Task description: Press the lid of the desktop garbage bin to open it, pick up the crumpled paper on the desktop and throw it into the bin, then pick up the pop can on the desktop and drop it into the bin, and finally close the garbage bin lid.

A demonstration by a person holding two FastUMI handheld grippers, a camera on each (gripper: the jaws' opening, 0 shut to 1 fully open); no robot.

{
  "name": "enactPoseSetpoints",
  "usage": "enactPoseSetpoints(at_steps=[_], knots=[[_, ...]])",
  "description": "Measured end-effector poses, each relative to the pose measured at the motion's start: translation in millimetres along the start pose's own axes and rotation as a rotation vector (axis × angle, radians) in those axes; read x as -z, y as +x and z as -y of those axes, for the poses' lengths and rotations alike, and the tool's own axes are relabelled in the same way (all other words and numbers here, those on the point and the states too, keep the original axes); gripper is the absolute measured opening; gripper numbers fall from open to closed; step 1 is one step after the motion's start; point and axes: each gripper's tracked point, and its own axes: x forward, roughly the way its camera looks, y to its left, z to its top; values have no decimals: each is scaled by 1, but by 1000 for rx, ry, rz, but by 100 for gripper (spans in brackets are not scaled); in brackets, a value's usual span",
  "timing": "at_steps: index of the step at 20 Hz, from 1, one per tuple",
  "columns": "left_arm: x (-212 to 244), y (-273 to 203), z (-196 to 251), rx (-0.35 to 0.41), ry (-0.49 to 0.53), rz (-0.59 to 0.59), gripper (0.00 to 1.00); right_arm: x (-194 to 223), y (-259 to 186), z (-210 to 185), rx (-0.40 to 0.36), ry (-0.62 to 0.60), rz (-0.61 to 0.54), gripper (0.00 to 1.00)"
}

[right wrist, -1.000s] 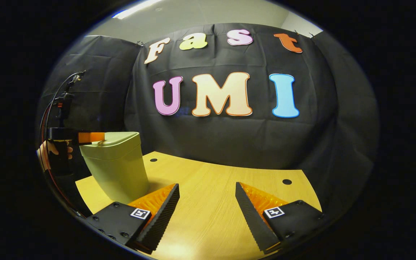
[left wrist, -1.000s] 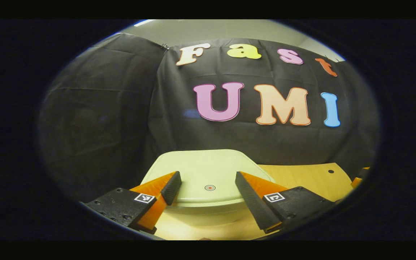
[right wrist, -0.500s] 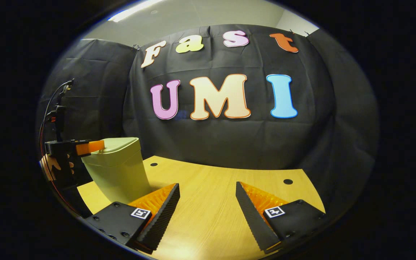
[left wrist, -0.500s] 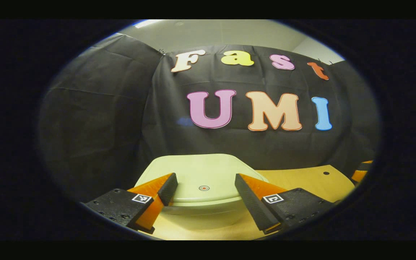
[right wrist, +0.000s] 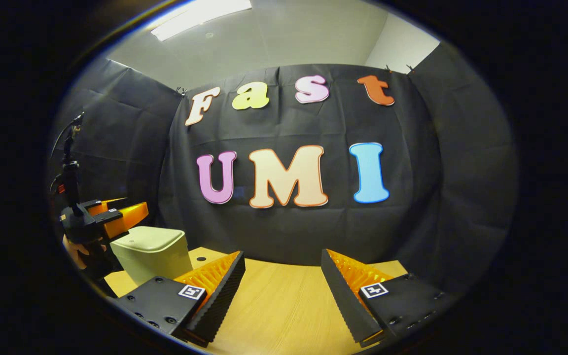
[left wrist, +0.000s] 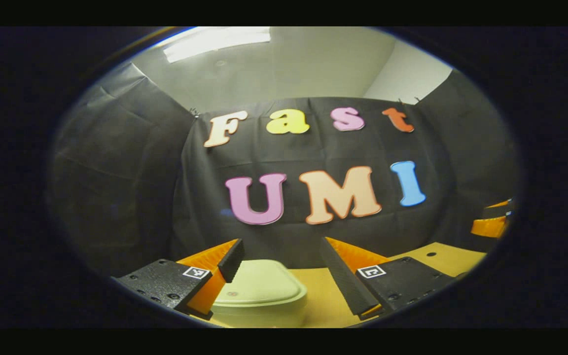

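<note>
The pale green desktop bin (left wrist: 259, 293) stands low in the left gripper view with its lid down and flat. My left gripper (left wrist: 281, 261) hangs open above and just in front of that lid, touching nothing. In the right gripper view the same bin (right wrist: 153, 251) sits at the far left of the wooden table (right wrist: 284, 305). The left gripper (right wrist: 128, 209) hovers over the bin's left edge, clear of the lid. My right gripper (right wrist: 281, 268) is open over bare tabletop, well to the right of the bin, with nothing between its fingers.
A hand (right wrist: 74, 246) holds the left gripper, with cables rising above it. The right gripper (left wrist: 491, 224) shows at the right edge of the left gripper view. Small dark holes (right wrist: 198, 258) dot the table. Black cloth walls close in the back and sides.
The left gripper has lifted up and away from the bin lid and tilted upward, so the bin now sits lower and smaller. The right gripper has also tilted upward. Both stay open.
</note>
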Motion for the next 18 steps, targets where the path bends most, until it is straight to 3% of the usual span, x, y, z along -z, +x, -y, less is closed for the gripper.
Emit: enactPoseSetpoints(at_steps=[3, 4, 8, 9, 10, 11, 12, 13, 14, 16, 18], knots=[[-20, 14, 55, 120, -67, 21, 93, -20, -12, 19, 58, 17, 46, 98], [-29, 16, 71, 153, -81, 33, 99, -24, -15, 26, 76, 27, 55, 98], [-46, 21, 108, 223, -99, 59, 95, -34, -27, 54, 130, 39, 73, 98], [-46, 23, 115, 237, -94, 57, 99, -36, -29, 59, 140, 39, 75, 97], [-45, 24, 120, 249, -91, 54, 95, -37, -31, 62, 147, 39, 79, 98], [-43, 25, 125, 257, -89, 48, 99, -39, -34, 65, 155, 36, 84, 97], [-38, 25, 129, 265, -93, 36, 94, -40, -36, 68, 159, 32, 88, 96], [-34, 27, 131, 265, -104, 21, 99, -41, -37, 70, 162, 29, 92, 96], [-33, 28, 133, 265, -123, 15, 94, -42, -36, 71, 165, 24, 94, 96], [-32, 33, 137, 259, -156, 5, 99, -47, -35, 74, 171, 5, 97, 96], [-31, 36, 142, 260, -166, 0, 94, -56, -33, 77, 177, -11, 113, 96]])
